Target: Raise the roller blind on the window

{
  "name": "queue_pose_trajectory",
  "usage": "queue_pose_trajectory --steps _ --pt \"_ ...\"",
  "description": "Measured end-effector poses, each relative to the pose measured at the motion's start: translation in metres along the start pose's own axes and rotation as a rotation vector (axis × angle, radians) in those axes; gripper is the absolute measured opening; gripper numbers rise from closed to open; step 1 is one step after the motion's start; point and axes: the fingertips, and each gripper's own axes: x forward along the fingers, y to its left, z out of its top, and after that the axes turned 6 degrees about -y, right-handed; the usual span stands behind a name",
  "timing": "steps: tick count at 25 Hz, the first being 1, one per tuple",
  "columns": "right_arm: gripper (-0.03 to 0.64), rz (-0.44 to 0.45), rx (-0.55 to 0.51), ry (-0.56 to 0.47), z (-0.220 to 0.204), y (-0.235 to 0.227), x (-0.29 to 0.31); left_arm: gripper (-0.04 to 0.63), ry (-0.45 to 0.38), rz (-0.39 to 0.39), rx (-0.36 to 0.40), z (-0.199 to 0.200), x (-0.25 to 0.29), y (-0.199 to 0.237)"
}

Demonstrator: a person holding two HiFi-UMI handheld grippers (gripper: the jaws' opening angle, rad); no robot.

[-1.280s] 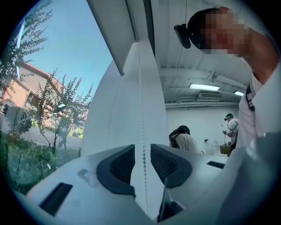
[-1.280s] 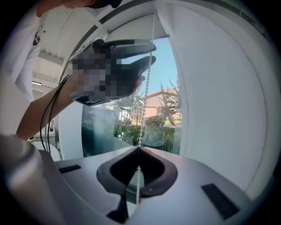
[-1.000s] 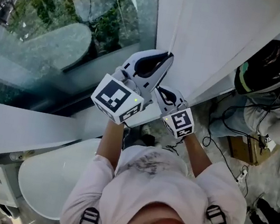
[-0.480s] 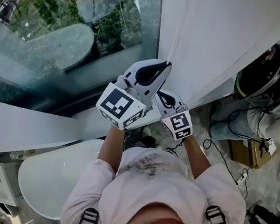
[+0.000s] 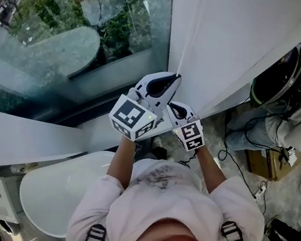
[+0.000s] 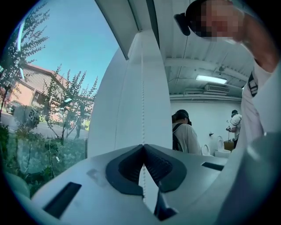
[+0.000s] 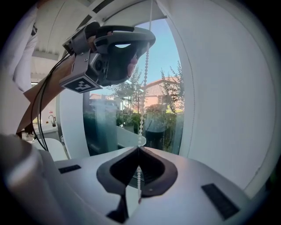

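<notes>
White bead chain [image 5: 190,37] runs up at 12 o'clock; left tongs [image 6: 143,147] and right tongs [image 7: 138,149] both pinch it closed. Window glass [image 5: 66,44] at 10 o'clock looks bare; roller blind unseen, remainder unclear.

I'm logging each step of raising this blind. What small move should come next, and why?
Probably pull the bead chain straight down with both grippers together. The left gripper and the right gripper are each shut on it, left above right, and the chain runs straight up from them.
</notes>
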Motion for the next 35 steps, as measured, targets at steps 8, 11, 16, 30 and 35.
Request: queue_pose_trajectory --steps 8,11,16,30,35 --pt "0.061 0.007 0.018 0.076 -0.032 0.004 0.001 0.008 0.044 0.011 -0.039 -0.031 -0.006 -0.004" --pt "0.061 0.011 0.025 0.108 -0.045 0.006 0.002 0.008 0.061 0.013 -0.056 -0.044 -0.009 -0.004" --pt "0.061 0.017 0.037 0.158 -0.069 0.008 0.002 0.008 0.092 0.018 -0.078 -0.067 -0.016 -0.003" --pt "0.061 0.030 0.067 0.253 -0.113 0.014 0.008 0.008 0.134 0.039 -0.127 -0.112 -0.021 -0.008" --pt "0.061 0.035 0.078 0.284 -0.126 0.018 0.012 0.008 0.147 0.048 -0.141 -0.127 -0.023 -0.007"
